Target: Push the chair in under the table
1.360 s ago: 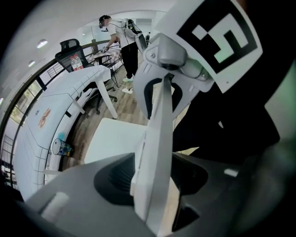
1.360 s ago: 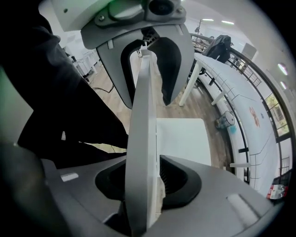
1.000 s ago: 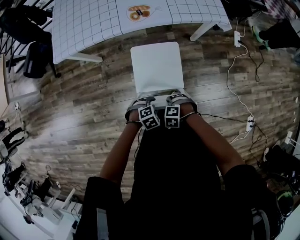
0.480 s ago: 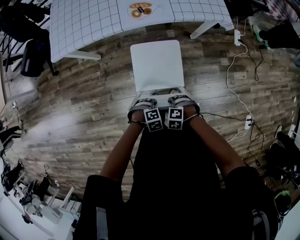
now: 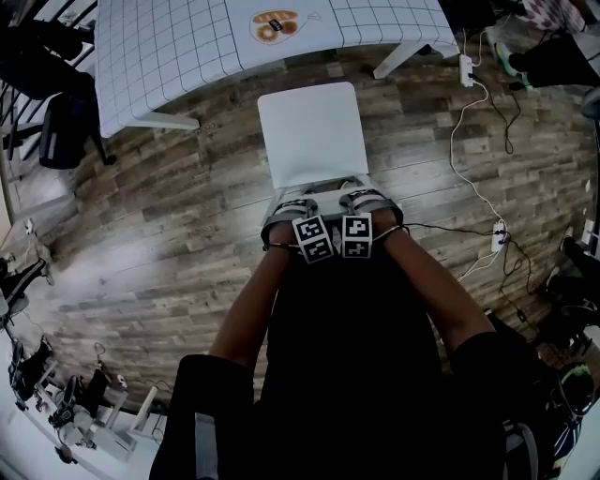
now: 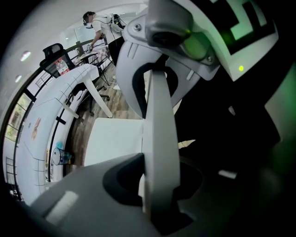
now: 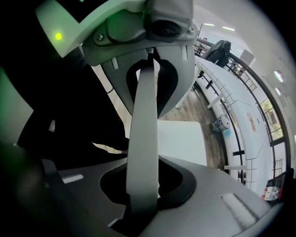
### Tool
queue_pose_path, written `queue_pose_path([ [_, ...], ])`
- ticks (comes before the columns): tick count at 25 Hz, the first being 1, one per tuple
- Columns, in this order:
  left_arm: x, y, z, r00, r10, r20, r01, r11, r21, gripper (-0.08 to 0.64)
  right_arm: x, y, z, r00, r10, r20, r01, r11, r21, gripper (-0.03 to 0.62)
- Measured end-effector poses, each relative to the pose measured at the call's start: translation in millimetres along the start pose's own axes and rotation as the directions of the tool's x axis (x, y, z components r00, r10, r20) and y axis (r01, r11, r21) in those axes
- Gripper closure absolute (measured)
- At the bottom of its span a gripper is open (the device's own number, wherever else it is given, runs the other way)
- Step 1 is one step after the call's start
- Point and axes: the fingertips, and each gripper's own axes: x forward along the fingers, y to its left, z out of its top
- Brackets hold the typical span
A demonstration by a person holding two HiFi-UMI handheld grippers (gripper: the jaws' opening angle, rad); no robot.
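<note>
Over on the left, a black office chair [image 5: 58, 127] sat beside the desk [image 5: 169, 47], same as a second before. The desk's gridded white top ran across the upper edge, with a yellowish oval dish [image 5: 277, 25] on it; what it carried was too small to name.

Centre of the picture now: the white chair [image 5: 312, 131] stood on the wooden floor [image 5: 169, 216], its seat's front edge near the desk's near edge but not under it. It lined up with the gap between the two desk legs. Compared with a second earlier, the chair had not gone in at all, and the strip of floor between seat and desk looked the same.

Here was the change! The left tool [image 5: 294, 206] pointed steeply down onto the chair's back rail [image 6: 159, 129], and its jaws had just been closing. They were narrowed, with the rail running straight between them and filling the gap. It was clamped on the chair.

Just beside it, the right tool [image 5: 364, 201] had done the same: its jaws had just been closing and it gripped that same rail. The two marker cubes sat almost touching, with both forearms reaching in from below.

Further right, a white cable [image 5: 457, 141] snaked over the boards down to a power strip [image 5: 498, 242], unmoved.
</note>
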Motion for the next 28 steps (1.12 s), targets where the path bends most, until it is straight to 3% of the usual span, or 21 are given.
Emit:
queue_pose_path([
  [13, -0.7, 4.1, 1.2, 1.000, 0.024, 0.010, -0.024, 1.000, 0.005, 0.477, 0.5, -1.5, 1.0, 1.000, 0.004, 0.004, -0.004, 1.000, 0.009, 0.529],
  [28, -5.2, 81.1, 13.8, 1.000, -0.019, 0.012, 0.020, 0.997, -0.072, 0.471, -0.7, -79.7, -13.6, 1.000, 0.005, 0.009, -0.005, 1.000, -0.019, 0.525],
])
